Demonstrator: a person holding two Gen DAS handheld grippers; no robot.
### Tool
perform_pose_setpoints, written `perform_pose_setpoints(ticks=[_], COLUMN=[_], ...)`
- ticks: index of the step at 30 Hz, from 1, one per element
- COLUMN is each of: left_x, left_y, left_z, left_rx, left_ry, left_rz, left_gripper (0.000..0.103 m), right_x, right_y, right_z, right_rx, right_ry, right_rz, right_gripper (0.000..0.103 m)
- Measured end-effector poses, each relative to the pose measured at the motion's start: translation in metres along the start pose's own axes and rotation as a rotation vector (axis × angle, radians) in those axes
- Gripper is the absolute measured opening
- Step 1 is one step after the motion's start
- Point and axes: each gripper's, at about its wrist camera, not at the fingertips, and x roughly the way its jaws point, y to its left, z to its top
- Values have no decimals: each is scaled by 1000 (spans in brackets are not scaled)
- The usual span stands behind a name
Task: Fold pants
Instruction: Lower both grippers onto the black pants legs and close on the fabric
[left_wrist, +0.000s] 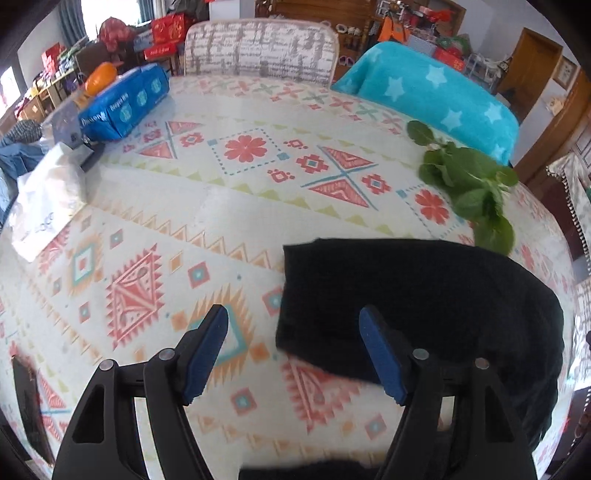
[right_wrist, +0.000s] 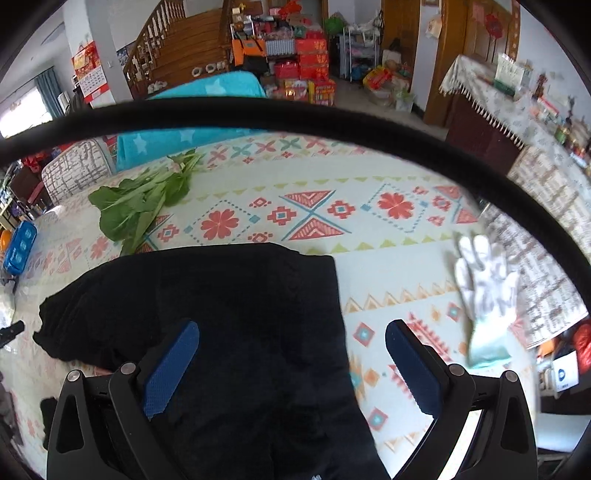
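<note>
The black pants (right_wrist: 221, 314) are lying in a soft heap on the patterned surface (left_wrist: 221, 206), close to some green leaves (left_wrist: 469, 184). The left gripper (left_wrist: 293, 349) and right gripper (right_wrist: 291, 363) are held above them with fingers apart and nothing held. The leaves could be caught in a fold, or only the top layer could be pinched, so the fold would come out crooked.

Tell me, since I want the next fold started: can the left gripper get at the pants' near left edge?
Probably yes: the left gripper is open, and the black pants edge lies between its fingers, unobstructed.
</note>
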Motion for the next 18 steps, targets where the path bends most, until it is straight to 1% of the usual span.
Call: perform_pose_setpoints(ticks=[1,3,6,8,10,12,14,16,18], left_x=[9,25,45,55,62,65,67,70,73], left_y=[2,5,8,8,6,0,-6,-12,-21], left_z=[4,11,19,23,27,31,33,34,33], left_rx=[-9,-27,-39,-40,-32,-10,16,36,66], left_ry=[9,36,53,60,60,48,42,37,31], left_rz=[-20,-28,-45,-58,-61,-63,-57,-54,-27], left_gripper=[73,73,73,73,73,75,78,83,83], right_x=[11,31,54,69,87,96,105,113,117], right_y=[-4,-14,-23,-23,-20,-17,-18,-18,-14], right_z=[6,19,33,40,44,46,48,50,49], right_rx=[25,90,162,165,147,134,138,140,129], right_ry=[19,44,64,81,108,115,119,127,133], right_rz=[17,43,47,45,14,-9,-23,-27,-38], right_gripper=[103,103,103,103,103,103,103,103,103])
